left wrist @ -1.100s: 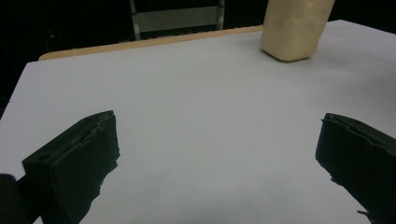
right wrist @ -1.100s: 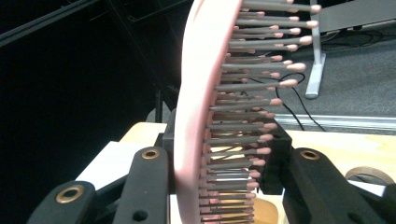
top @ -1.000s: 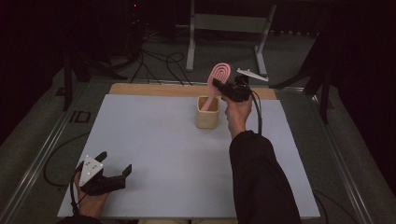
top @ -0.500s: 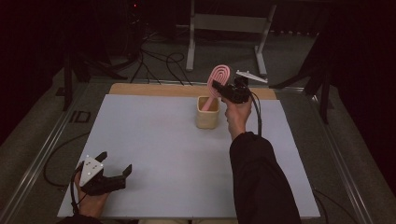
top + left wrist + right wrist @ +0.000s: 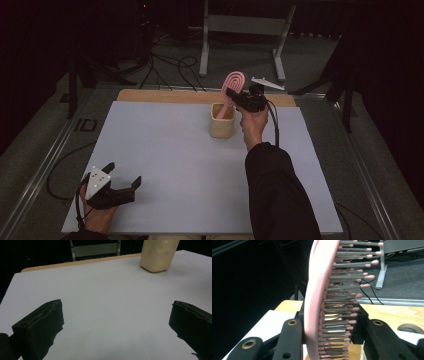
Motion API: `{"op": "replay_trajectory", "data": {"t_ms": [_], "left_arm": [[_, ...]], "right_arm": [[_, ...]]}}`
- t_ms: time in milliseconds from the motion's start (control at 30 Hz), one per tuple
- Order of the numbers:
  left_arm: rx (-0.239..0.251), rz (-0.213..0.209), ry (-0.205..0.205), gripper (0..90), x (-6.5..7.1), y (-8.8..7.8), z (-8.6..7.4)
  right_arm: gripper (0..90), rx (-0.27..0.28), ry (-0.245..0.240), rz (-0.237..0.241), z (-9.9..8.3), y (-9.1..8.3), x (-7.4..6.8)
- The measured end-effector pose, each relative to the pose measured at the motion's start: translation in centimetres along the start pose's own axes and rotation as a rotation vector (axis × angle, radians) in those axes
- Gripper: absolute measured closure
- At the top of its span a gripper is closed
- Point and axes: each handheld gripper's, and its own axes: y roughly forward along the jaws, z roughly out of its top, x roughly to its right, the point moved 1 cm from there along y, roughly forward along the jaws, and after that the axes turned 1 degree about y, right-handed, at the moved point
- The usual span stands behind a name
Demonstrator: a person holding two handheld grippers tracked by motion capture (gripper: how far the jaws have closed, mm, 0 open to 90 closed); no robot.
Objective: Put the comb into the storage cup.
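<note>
A pink hairbrush point(image 5: 231, 85) stands tilted with its handle down inside a cream cup point(image 5: 222, 121) at the back middle of the white mat. My right gripper point(image 5: 233, 95) is shut on the brush's head, just above the cup. In the right gripper view the pink hairbrush point(image 5: 318, 290) is clamped between the jaws, back on the left, bristles on the right. My left gripper point(image 5: 121, 176) rests open on the mat's front left corner, nothing between its jaws. In the left gripper view the cream cup point(image 5: 158, 255) sits far off at upper right.
The white mat point(image 5: 165, 165) covers a wooden table whose bare strip point(image 5: 165, 96) shows at the back. Cables point(image 5: 165, 70) and a metal stand point(image 5: 240, 30) lie on the floor behind. A metal rail point(image 5: 45, 160) runs along the table's left side.
</note>
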Motion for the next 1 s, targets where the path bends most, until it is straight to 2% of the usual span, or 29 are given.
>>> {"op": "replay_trajectory", "data": {"t_ms": [1000], "left_arm": [[-0.001, -0.001, -0.002, 0.2, 0.08, 0.15, -0.03]], "right_arm": [[63.1, -0.025, -0.014, -0.003, -0.89, 0.65, -0.02]]}}
